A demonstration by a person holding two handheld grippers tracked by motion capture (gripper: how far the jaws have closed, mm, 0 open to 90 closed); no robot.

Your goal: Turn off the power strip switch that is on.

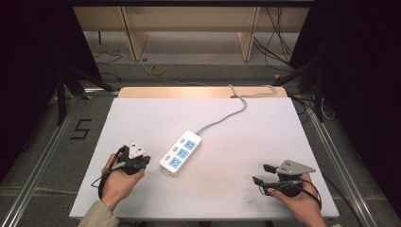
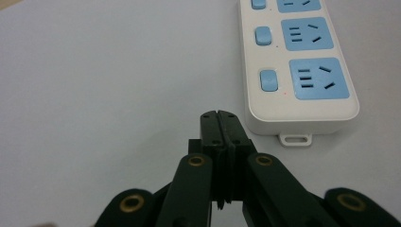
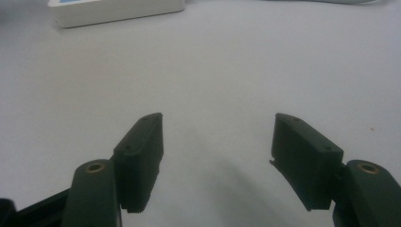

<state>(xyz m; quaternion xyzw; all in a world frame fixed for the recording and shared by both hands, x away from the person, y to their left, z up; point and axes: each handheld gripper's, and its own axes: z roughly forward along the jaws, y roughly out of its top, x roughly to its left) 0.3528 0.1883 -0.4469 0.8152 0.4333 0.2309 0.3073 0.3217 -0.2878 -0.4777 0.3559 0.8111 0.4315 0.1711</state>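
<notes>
One white tabletop (image 1: 142, 118) sits on a grey floor amid cables and dark stands. Mid-table lies a white power strip (image 1: 181, 152) with blue sockets, its cord (image 1: 222, 120) trailing off the far edge. Left claw (image 2: 220, 115) is closed on nothing just beside the strip; right claw (image 3: 217, 142) gapes empty, well apart.

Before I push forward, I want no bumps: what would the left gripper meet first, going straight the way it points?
Probably the power strip: the shut left gripper points just past its near left corner, so it might graze that corner or slide by over the bare white table.
</notes>
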